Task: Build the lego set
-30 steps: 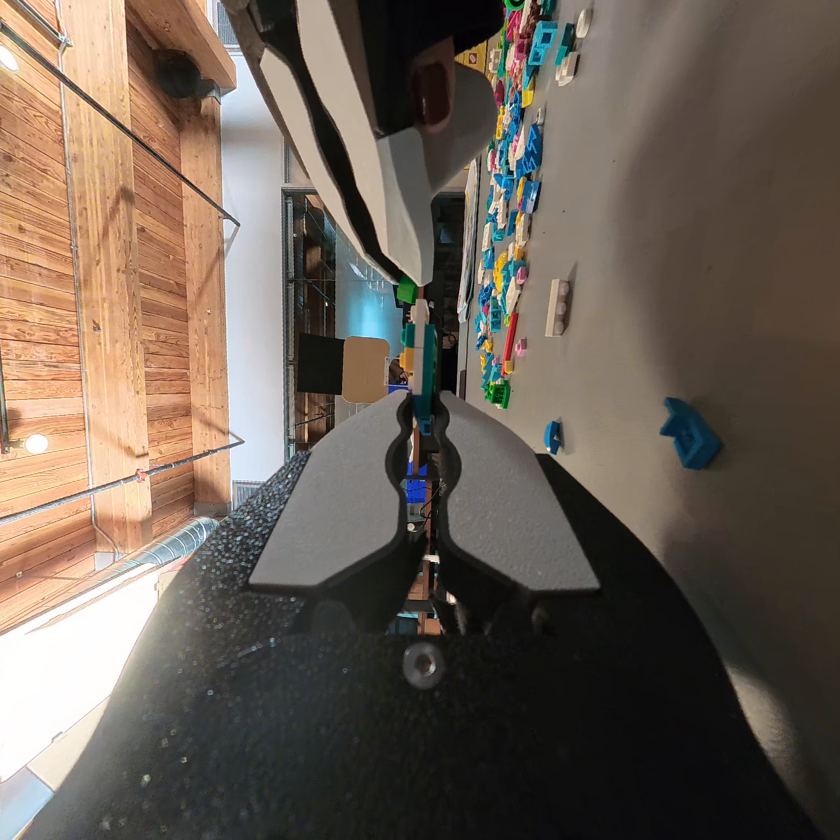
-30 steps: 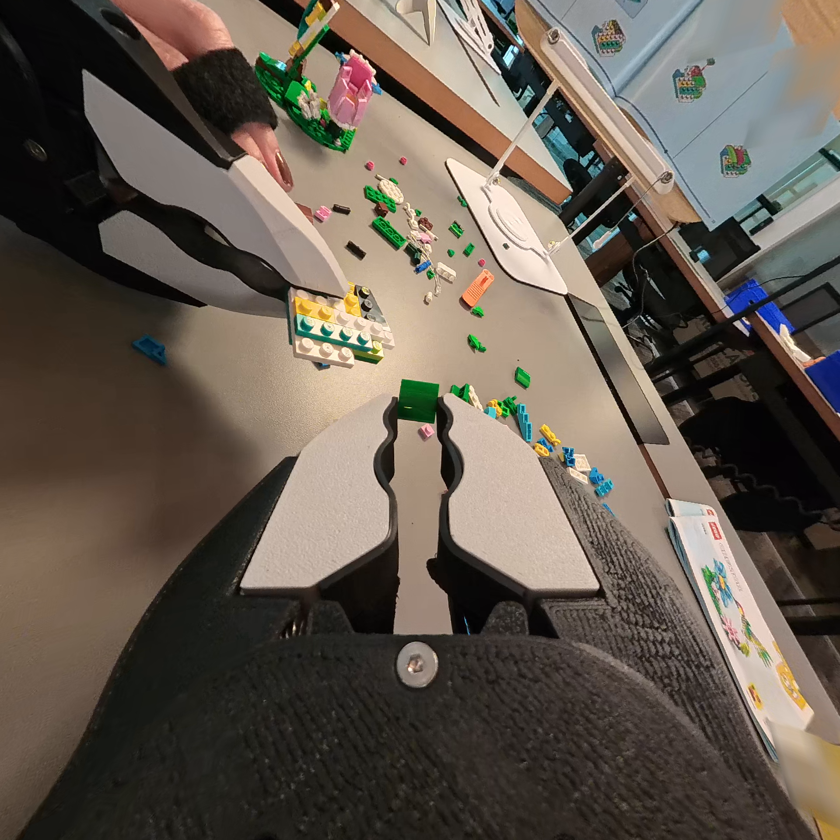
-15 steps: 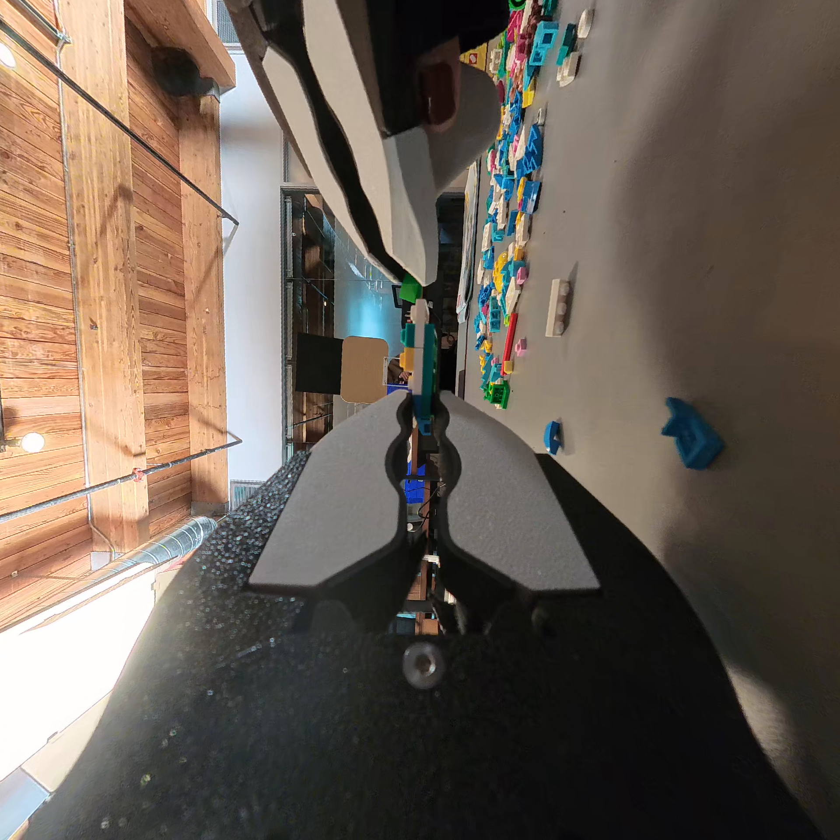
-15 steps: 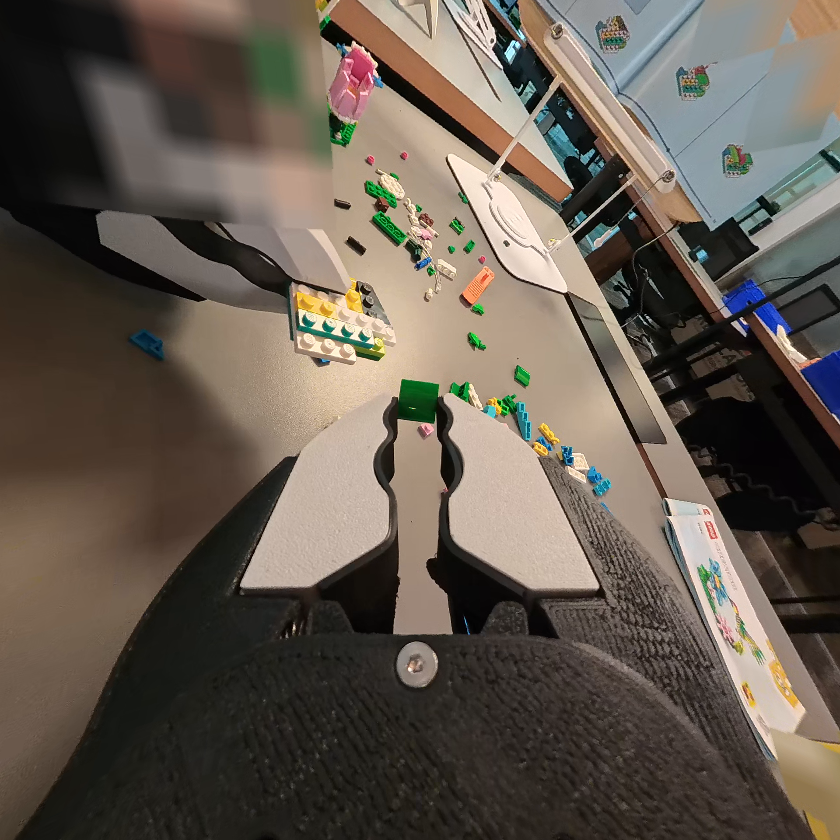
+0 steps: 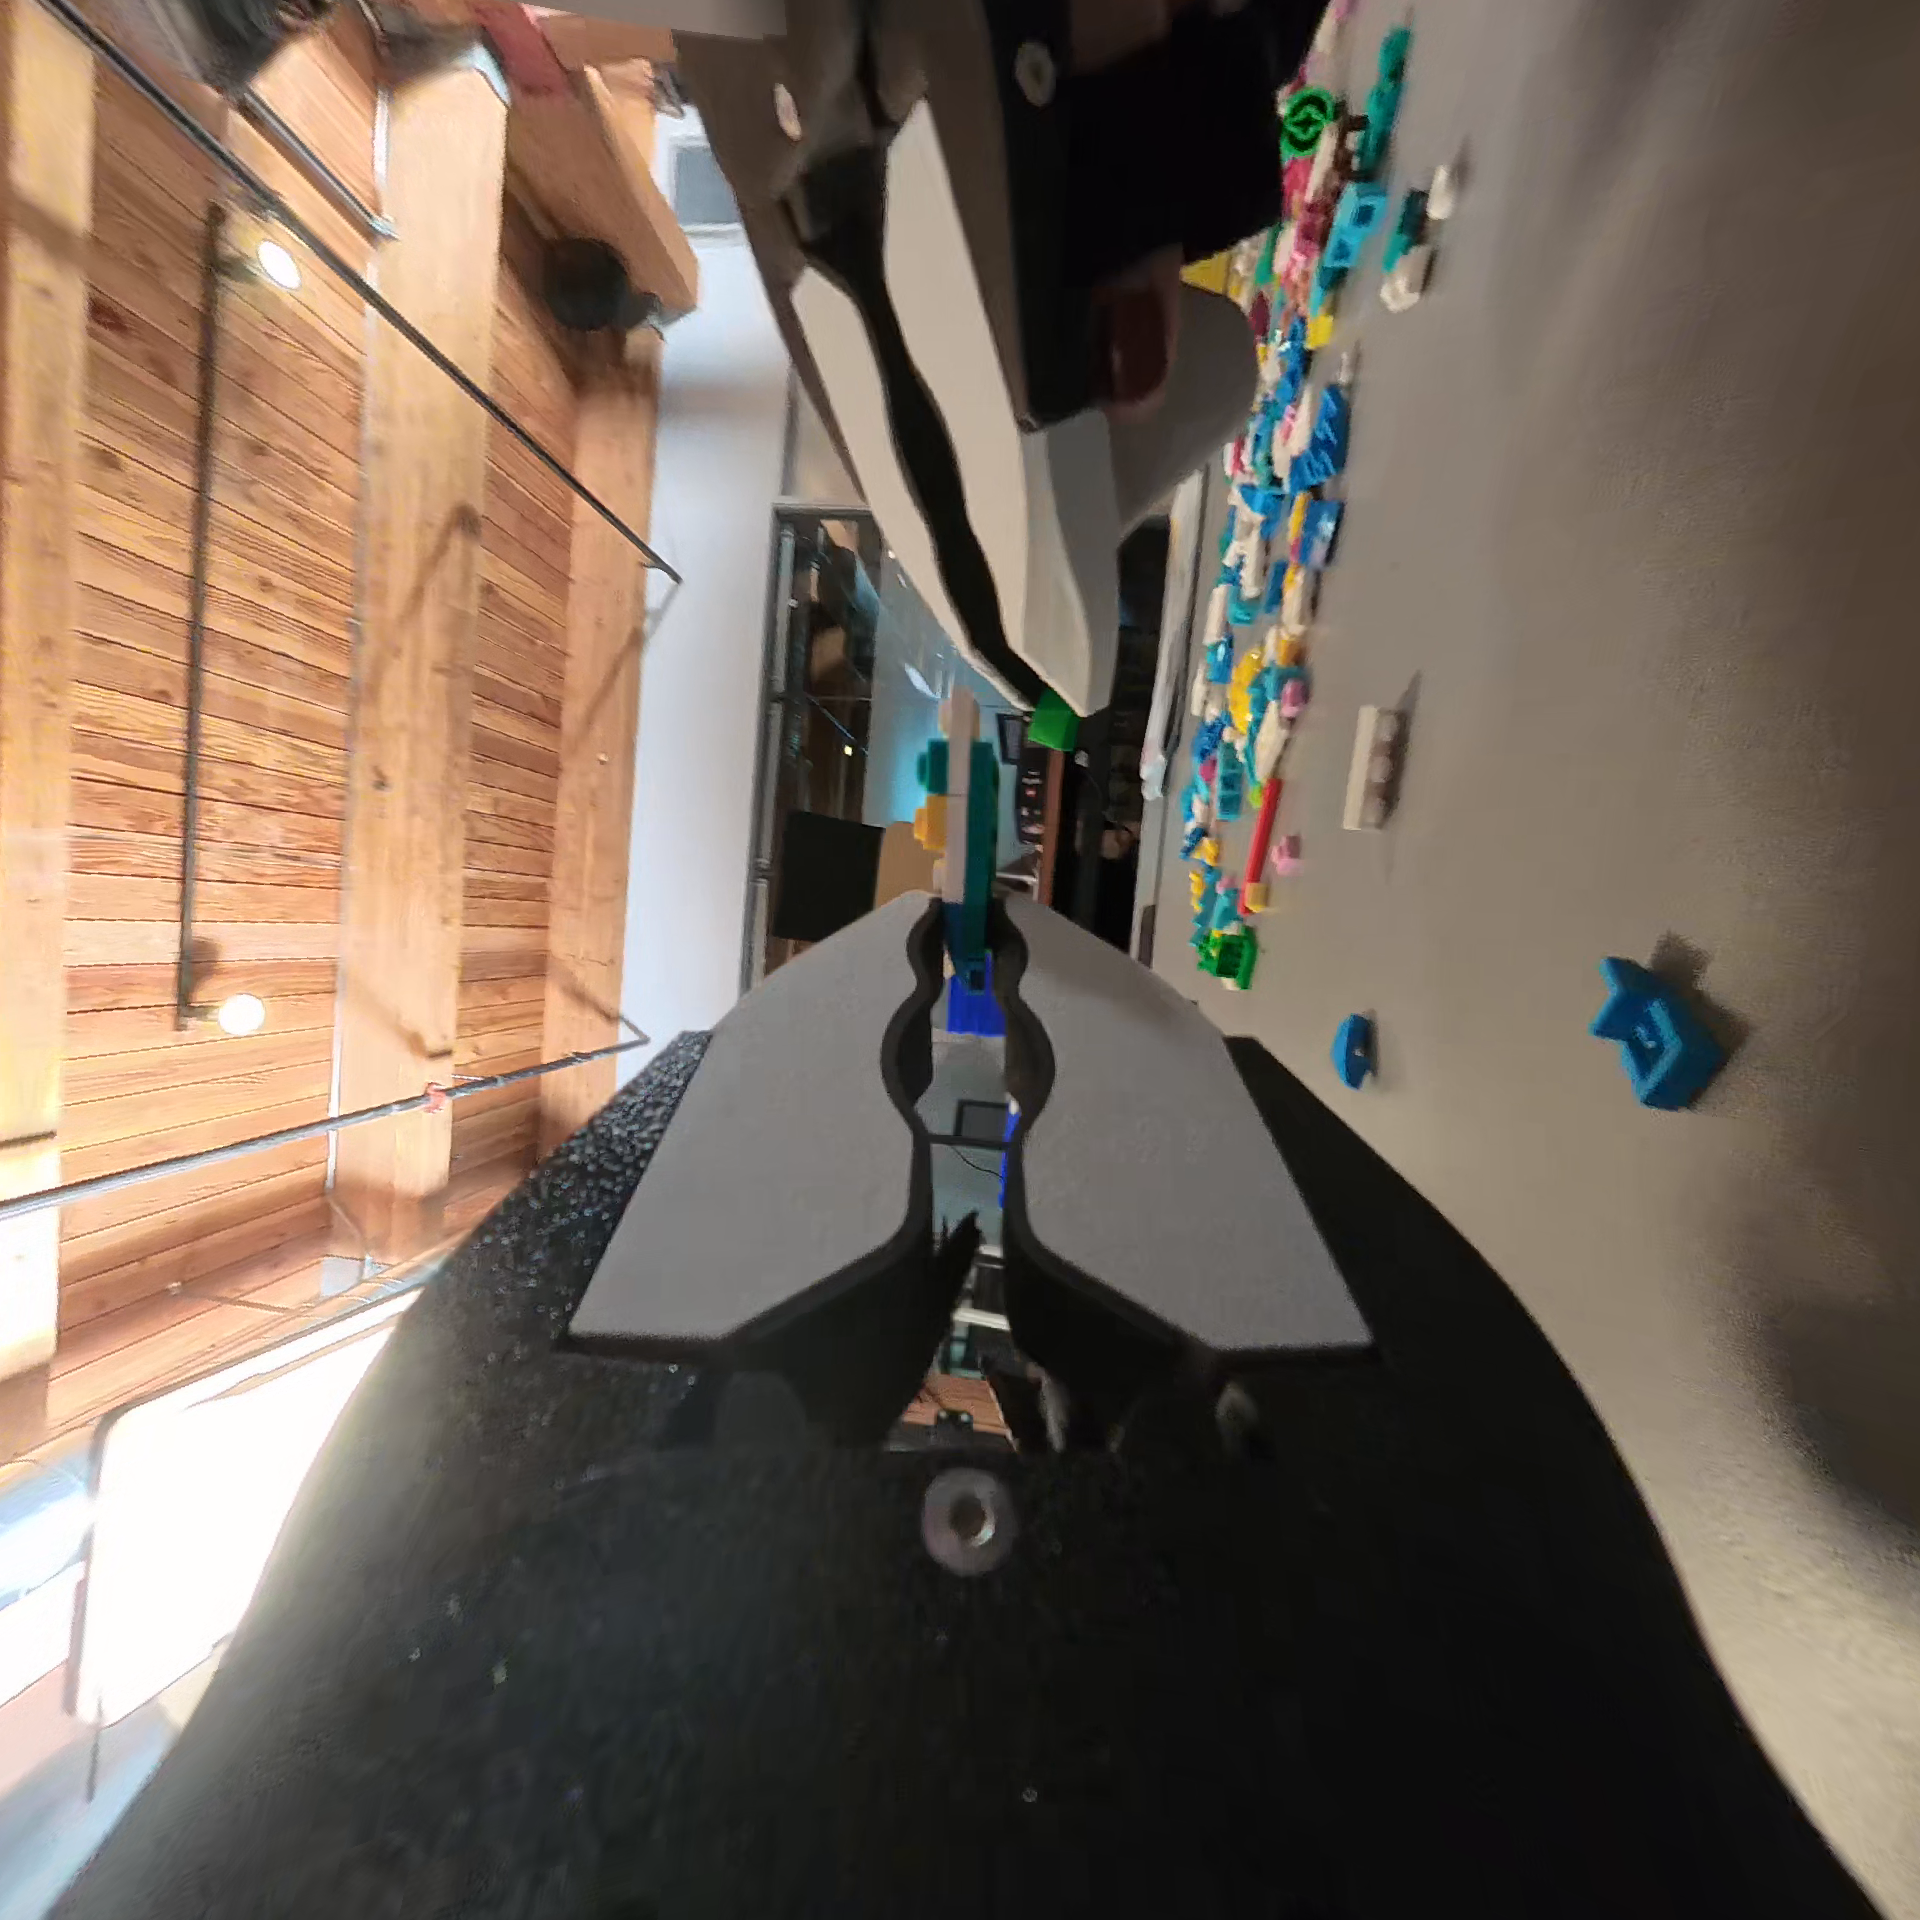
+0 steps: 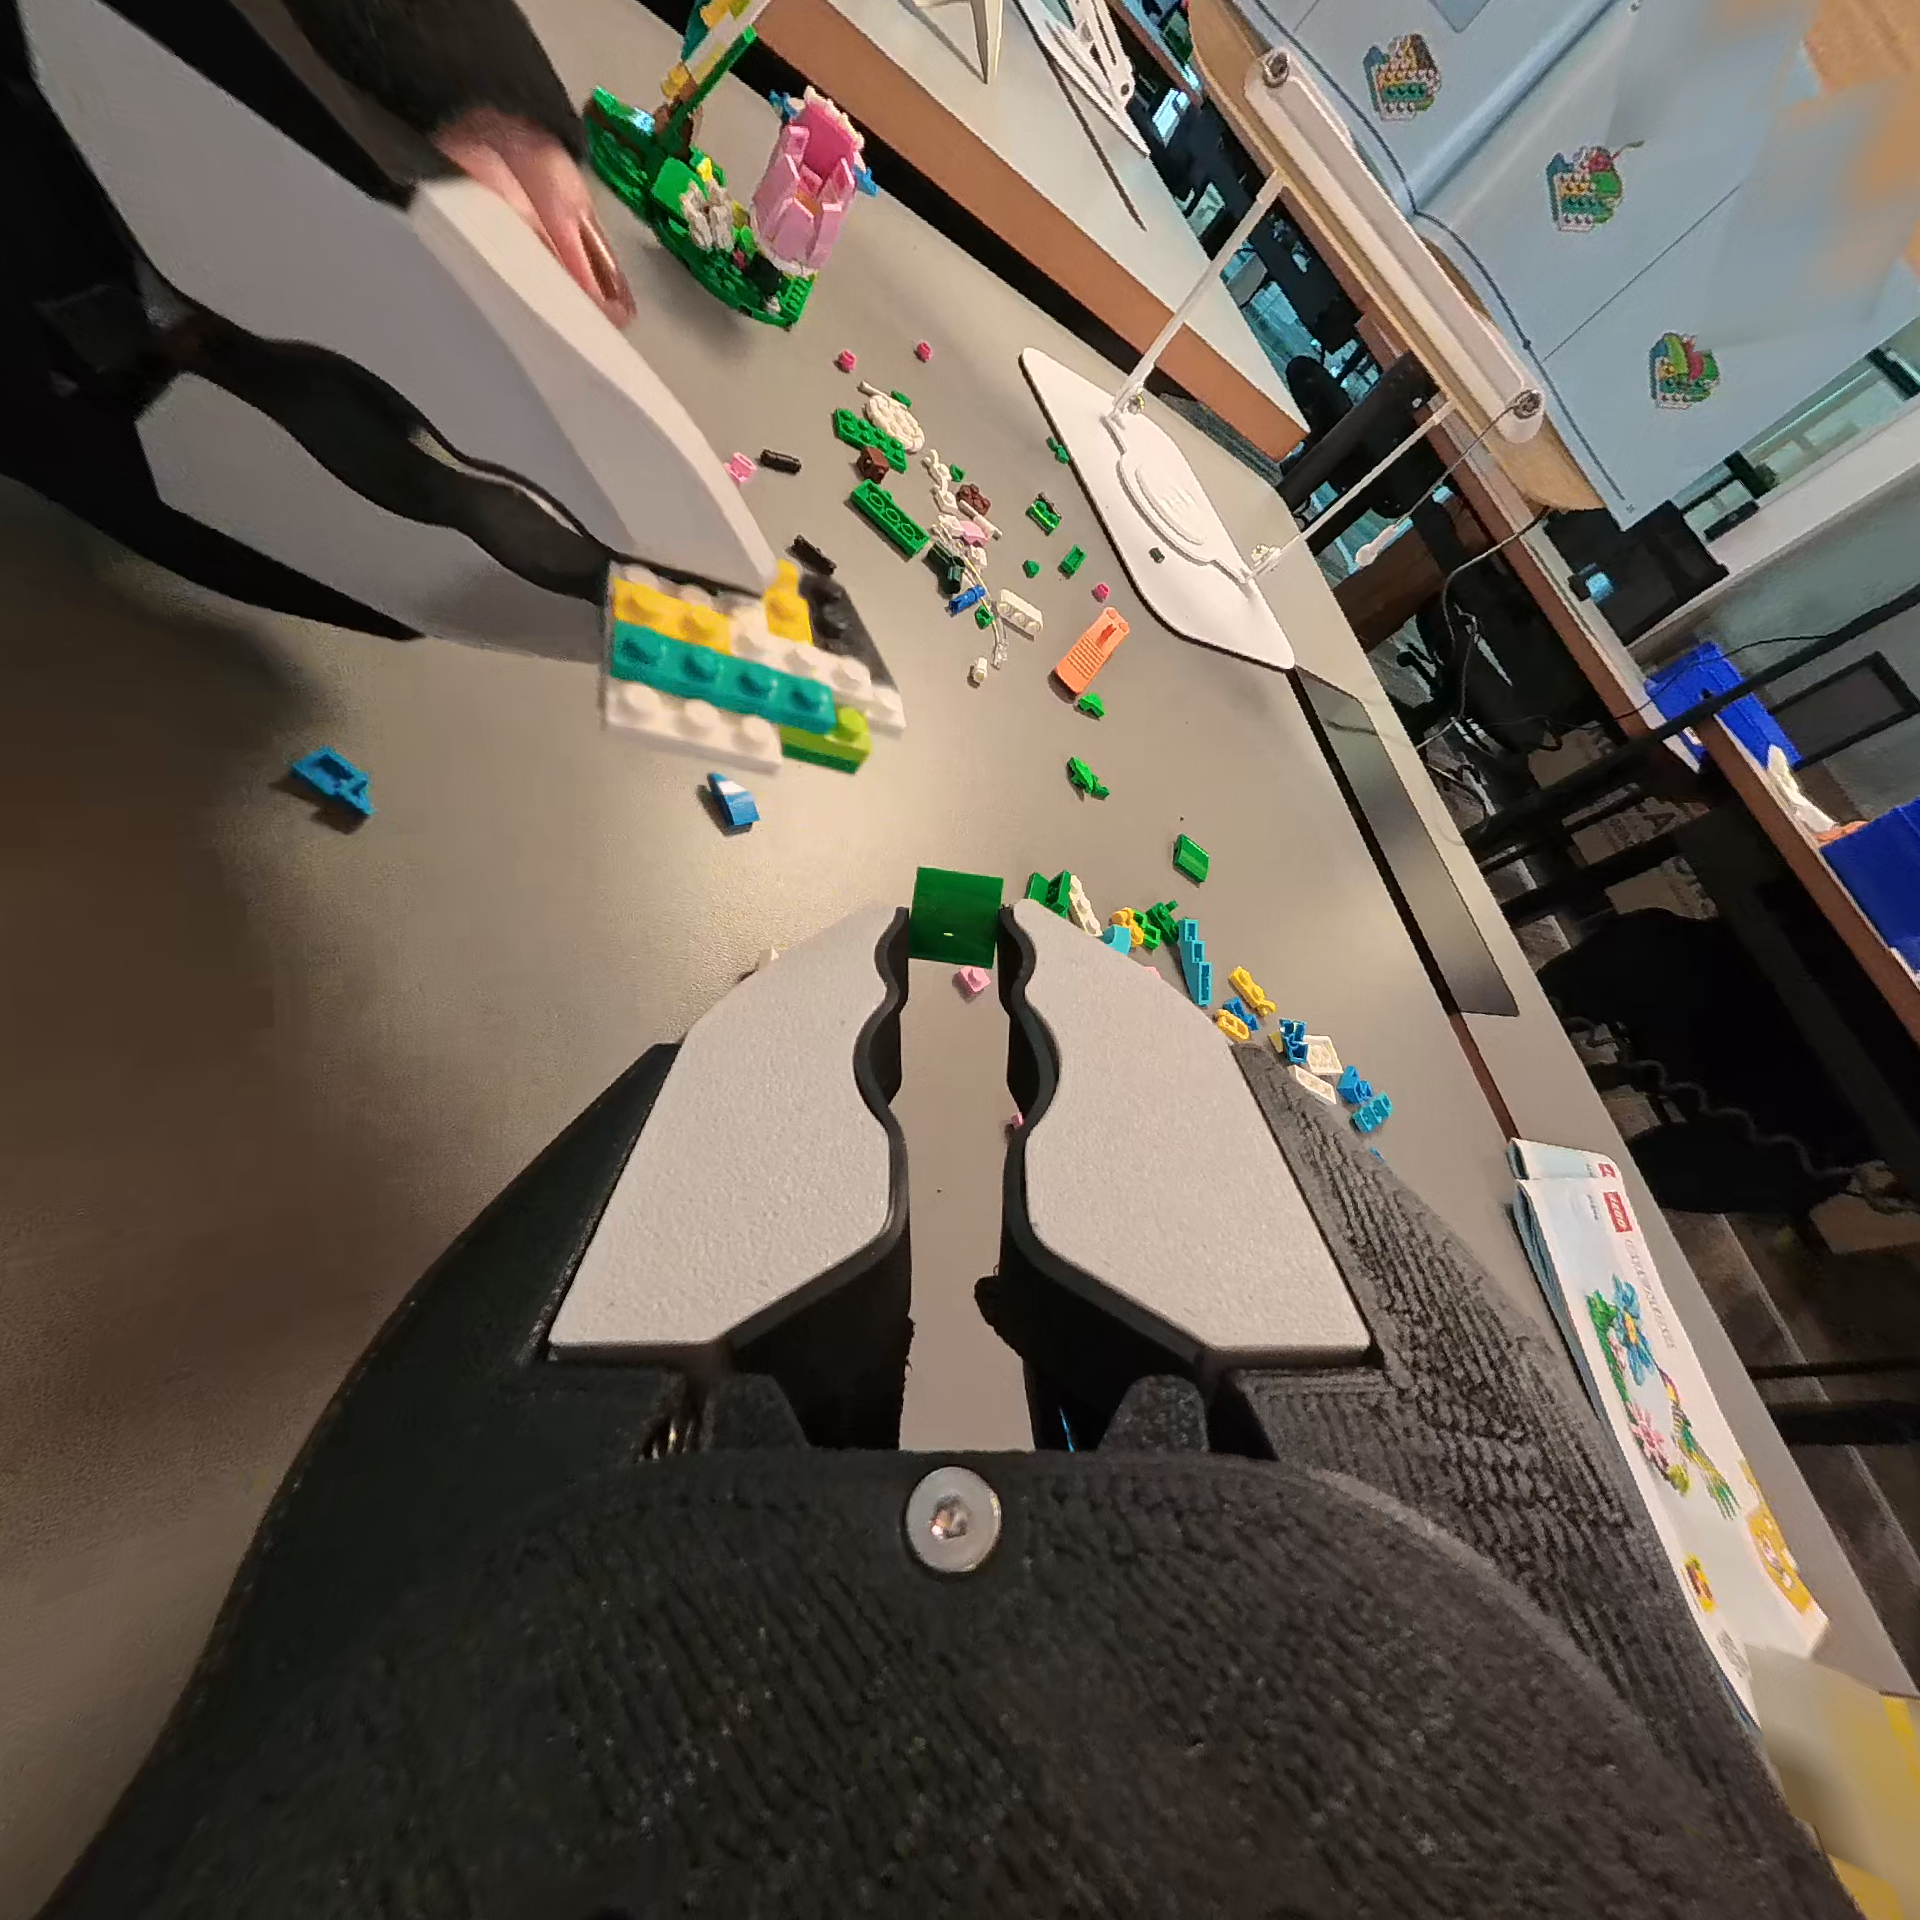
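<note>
Loose bricks (image 6: 1226, 966) lie right of the plate assembly (image 6: 743, 670).

1. The right gripper (image 6: 954, 920) has matt, finely grained grey plastic fingers (image 6: 764, 1153) on a rough, ridged black body, with a shiny metal screw (image 6: 951, 1519) near the camera.
2. The green brick (image 6: 955, 916) at its tips is smooth, glossy plastic.
3. The table (image 6: 208, 1091) is a smooth, matt grey surface.
4. The booklet (image 6: 1652, 1392) at the near right is glossy printed paper.
5. The wall (image 5: 281, 665) at the left is knotty planked wood.
6. The layered plate assembly (image 6: 743, 670) is shiny studded plastic.
</note>
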Demonstrator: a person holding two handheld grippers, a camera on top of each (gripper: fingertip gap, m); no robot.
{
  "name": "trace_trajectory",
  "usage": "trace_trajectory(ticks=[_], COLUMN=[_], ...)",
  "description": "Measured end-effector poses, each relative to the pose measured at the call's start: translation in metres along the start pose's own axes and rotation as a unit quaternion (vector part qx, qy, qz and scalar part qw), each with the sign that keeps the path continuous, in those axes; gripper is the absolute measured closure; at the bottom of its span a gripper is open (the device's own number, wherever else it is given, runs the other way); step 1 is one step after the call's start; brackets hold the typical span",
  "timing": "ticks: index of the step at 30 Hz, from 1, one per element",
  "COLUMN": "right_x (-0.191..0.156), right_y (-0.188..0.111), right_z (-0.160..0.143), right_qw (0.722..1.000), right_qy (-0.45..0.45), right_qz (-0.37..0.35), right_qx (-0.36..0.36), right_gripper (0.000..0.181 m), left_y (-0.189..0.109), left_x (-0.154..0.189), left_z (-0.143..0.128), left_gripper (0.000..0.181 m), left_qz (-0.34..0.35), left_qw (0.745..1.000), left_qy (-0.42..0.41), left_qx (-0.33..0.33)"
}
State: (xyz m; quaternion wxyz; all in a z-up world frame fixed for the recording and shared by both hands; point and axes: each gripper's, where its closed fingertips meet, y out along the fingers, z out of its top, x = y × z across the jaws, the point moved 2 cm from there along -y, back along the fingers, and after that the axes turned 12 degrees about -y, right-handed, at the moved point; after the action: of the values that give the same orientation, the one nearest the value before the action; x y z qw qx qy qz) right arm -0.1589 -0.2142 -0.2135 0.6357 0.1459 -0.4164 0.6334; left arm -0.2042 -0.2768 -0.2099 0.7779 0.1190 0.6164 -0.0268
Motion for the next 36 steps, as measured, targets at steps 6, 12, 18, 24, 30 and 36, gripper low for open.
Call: trace_trajectory(ticks=[6, 12, 18, 24, 30, 36], right_x=[0.001, 0.010, 0.005, -0.017, -0.027, -0.027], right_y=[-0.001, -0.005, -0.012, -0.010, -0.006, -0.005], right_z=[0.000, 0.001, 0.014, 0.021, 0.020, 0.020], right_qw=[1.000, 0.999, 0.978, 0.950, 0.960, 0.961], right_qy=[-0.001, 0.030, 0.169, 0.229, 0.191, 0.189], right_qz=[-0.003, -0.020, 0.078, 0.191, 0.197, 0.193], right_qx=[0.000, 0.012, 0.091, 0.092, 0.061, 0.060], right_gripper=[0.167, 0.167, 0.167, 0.167, 0.167, 0.167], left_y=[-0.002, 0.000, -0.002, -0.004, -0.004, -0.003], left_x=[-0.004, 0.001, 0.015, 0.031, 0.032, 0.031], left_z=[0.002, 0.001, 0.008, 0.014, 0.013, 0.012], left_gripper=[0.174, 0.174, 0.174, 0.174, 0.174, 0.174], left_qz=[0.014, -0.001, -0.042, -0.080, -0.082, -0.076], left_qw=[1.000, 1.000, 0.998, 0.992, 0.991, 0.992], left_qy=[0.005, 0.013, 0.048, 0.094, 0.100, 0.095], left_qx=[0.008, 0.004, 0.019, 0.027, 0.026, 0.024])
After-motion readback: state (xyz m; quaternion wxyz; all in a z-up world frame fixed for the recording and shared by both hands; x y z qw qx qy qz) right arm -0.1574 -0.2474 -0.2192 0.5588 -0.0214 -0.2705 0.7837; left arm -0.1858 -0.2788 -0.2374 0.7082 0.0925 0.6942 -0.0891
